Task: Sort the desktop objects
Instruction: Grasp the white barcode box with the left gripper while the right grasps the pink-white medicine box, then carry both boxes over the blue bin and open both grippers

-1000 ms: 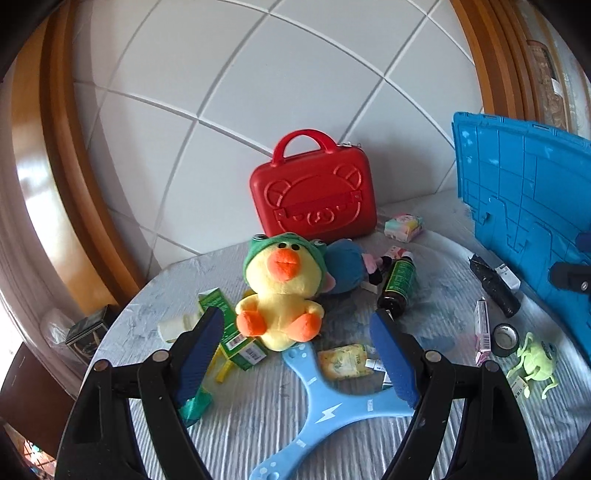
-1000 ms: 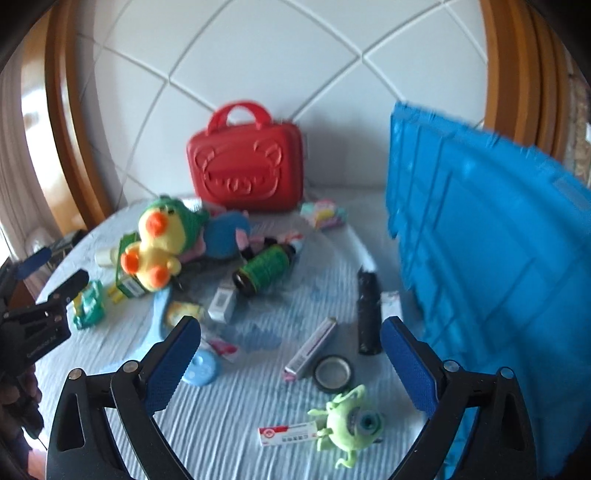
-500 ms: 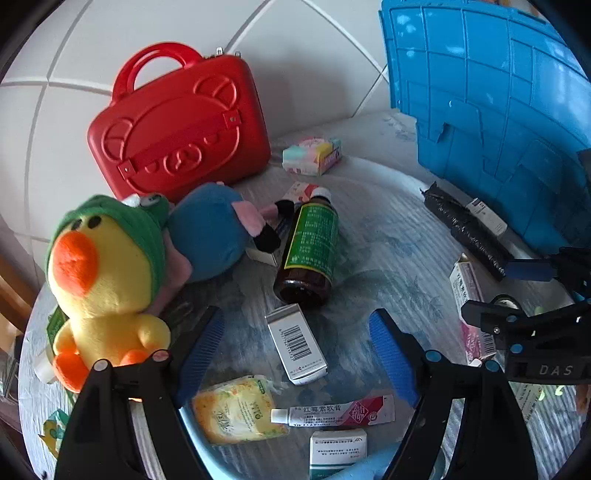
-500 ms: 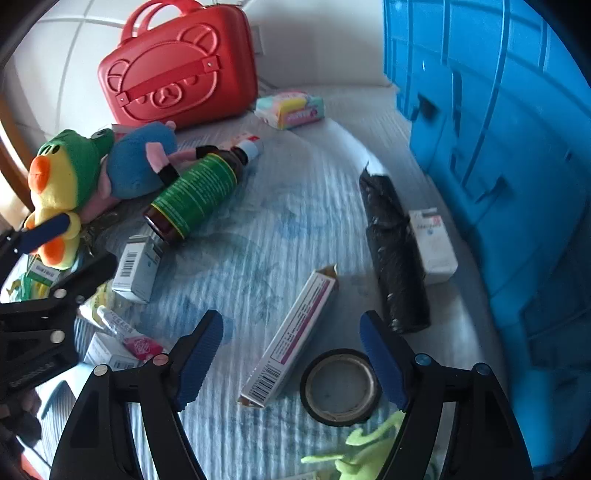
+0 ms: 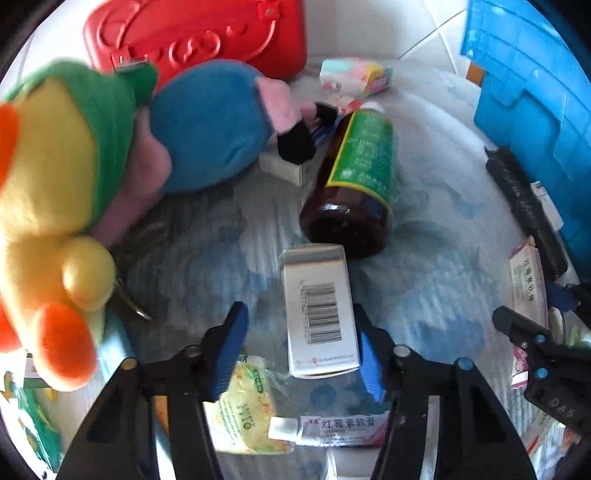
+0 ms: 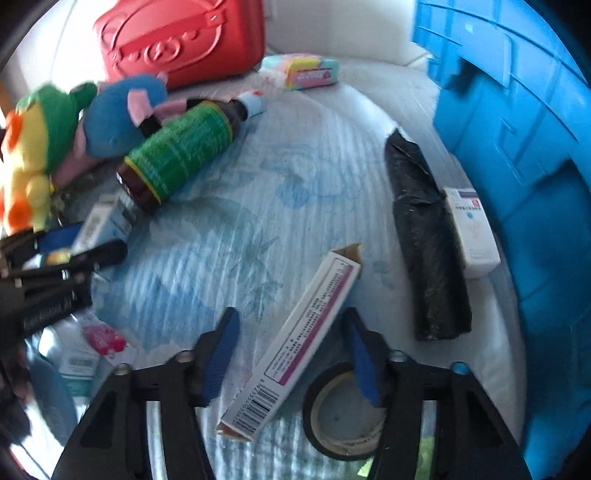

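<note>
My left gripper [image 5: 299,343] is open, low over the table, with a small white barcode box [image 5: 319,314] lying between its blue fingers; the right finger [image 5: 367,354] is close beside the box. A brown bottle with a green label [image 5: 354,181] lies just beyond the box. My right gripper [image 6: 291,358] is open around a long white and pink carton [image 6: 295,347] that lies at a slant. A roll of tape [image 6: 343,413] lies under its right finger [image 6: 364,365].
A yellow duck plush [image 5: 48,206], a blue plush [image 5: 210,125] and a red case [image 5: 195,33] stand at the left and back. A blue crate [image 6: 517,147] walls the right side. A black roll [image 6: 424,251], a white box [image 6: 472,229], an ointment tube [image 5: 332,428] and a yellow sachet [image 5: 247,410] lie nearby.
Both grippers have come forward and down toward the table. The left now brackets the barcode box, the right now brackets the long carton. Both openings look narrower than before.
</note>
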Demonstrator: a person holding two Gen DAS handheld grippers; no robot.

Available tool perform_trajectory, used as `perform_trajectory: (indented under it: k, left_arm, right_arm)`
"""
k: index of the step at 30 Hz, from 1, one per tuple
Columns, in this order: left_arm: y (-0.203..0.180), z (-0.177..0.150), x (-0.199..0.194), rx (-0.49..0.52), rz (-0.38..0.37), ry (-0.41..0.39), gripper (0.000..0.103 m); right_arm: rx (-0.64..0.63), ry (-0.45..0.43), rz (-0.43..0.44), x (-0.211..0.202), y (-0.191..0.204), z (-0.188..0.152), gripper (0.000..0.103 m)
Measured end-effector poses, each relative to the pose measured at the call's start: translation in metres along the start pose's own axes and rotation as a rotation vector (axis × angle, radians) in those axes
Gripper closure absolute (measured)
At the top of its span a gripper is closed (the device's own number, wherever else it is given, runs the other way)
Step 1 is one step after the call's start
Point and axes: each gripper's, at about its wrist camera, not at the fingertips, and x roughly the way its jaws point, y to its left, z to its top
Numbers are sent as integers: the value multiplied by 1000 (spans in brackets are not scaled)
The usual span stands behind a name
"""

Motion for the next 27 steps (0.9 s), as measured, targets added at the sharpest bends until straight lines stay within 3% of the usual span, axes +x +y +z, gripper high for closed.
perform_trajectory:
  k: [2,4,12,21,27]
  left_arm:
    - [-4,1,-1,25,5,1,74]
    - [-8,-2,-6,47,27,-9,74]
    - [-5,-10,-62,65,99,-171,74]
    - [-15,-16,-149,88,163,-357,74]
    - [-21,-15,-223,96,126,-500,74]
  right_arm:
    - [-11,-6,8,-1,3,1,73]
    - [-24,-13,12,-3,7,1,85]
    - [-6,-132,83,-48,6,-2,85]
    - [-12,-289,126,-131,9,-9,85]
    - [10,-425,91,-216,14,-23,85]
